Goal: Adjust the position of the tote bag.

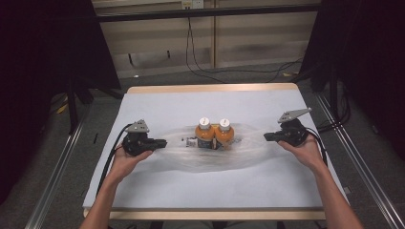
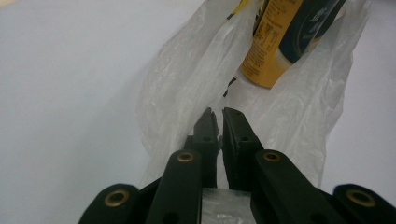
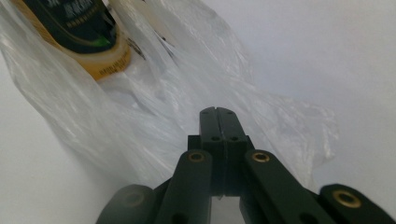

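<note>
Two orange bottles with white caps, one (image 1: 204, 133) left of the other (image 1: 224, 133), stand side by side at the table's middle inside a clear plastic bag (image 1: 239, 155) spread flat around them. My left gripper (image 1: 163, 142) is shut on the bag's left end, and my right gripper (image 1: 266, 137) is shut on its right end. In the left gripper view the jaws (image 2: 220, 114) pinch the bag's film (image 2: 187, 84), with an orange bottle (image 2: 280, 42) beyond. In the right gripper view the closed gripper (image 3: 217, 112) lies on the bag (image 3: 163, 93) near a bottle (image 3: 79, 32).
The table (image 1: 191, 186) is covered in a pale sheet with a wooden edge. Metal rails (image 1: 57, 167) run along both sides on the floor. Black cables (image 1: 229, 71) trail over the floor behind, and dark curtains flank the space.
</note>
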`<state>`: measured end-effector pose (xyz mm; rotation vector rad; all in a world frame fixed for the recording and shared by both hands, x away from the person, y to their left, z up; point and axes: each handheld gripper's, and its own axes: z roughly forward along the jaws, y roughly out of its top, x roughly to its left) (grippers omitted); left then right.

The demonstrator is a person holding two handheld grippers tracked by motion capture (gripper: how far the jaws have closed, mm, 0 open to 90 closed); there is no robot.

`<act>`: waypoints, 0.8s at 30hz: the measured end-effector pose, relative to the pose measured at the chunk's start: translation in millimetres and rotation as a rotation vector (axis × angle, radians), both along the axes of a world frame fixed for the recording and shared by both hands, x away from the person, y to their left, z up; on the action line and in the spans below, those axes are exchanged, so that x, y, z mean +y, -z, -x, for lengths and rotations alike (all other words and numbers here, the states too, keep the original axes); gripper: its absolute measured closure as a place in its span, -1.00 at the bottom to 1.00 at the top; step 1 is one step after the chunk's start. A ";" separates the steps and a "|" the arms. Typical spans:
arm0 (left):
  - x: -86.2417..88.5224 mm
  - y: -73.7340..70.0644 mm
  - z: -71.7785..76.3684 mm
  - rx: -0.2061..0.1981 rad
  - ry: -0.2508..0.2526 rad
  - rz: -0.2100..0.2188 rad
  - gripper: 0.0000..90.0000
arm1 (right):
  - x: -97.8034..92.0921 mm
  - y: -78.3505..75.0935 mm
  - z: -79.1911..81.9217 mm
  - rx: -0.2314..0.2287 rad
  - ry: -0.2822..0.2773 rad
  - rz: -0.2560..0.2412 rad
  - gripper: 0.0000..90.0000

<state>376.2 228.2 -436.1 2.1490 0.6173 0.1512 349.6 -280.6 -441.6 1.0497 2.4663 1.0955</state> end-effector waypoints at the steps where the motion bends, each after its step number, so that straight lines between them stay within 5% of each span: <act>1: -0.1 -0.8 0.6 -0.005 -0.005 0.003 0.76 | 0.3 -1.5 0.2 -0.004 -0.009 -0.009 1.00; 17: -8.7 -15.6 7.5 -0.061 -0.018 0.122 0.16 | 13.5 -14.2 3.4 -0.063 -0.040 -0.094 1.00; 24: -6.1 -22.2 7.3 -0.061 -0.029 0.232 -0.06 | 23.9 -18.7 2.2 -0.074 -0.064 -0.167 0.99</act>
